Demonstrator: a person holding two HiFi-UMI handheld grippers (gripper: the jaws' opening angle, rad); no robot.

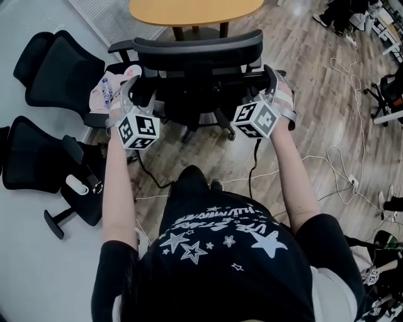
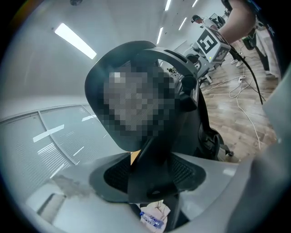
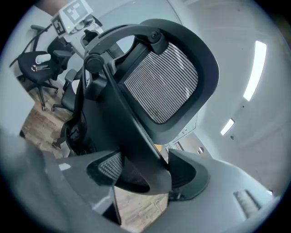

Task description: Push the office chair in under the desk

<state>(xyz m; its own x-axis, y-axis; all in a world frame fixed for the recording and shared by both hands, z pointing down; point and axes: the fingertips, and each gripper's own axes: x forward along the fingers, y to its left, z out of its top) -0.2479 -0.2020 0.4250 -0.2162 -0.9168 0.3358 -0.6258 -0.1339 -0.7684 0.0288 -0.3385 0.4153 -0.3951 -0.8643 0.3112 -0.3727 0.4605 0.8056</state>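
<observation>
Head view: the office chair (image 1: pixel 198 47) stands at upper centre of the frame, its backrest toward the person and just below the edge of the wooden desk (image 1: pixel 195 9). The left gripper (image 1: pixel 135 90) and right gripper (image 1: pixel 269 80) hold opposite sides of the backrest. Left gripper view and right gripper view: each pair of jaws is pinched on a black frame bar (image 2: pixel 152 150) of the chair. Spare black chairs (image 1: pixel 56 63) lie at the left edge.

Chair (image 1: pixel 198 47) matt plastic, mesh; desk (image 1: pixel 189 9) smooth wood.
</observation>
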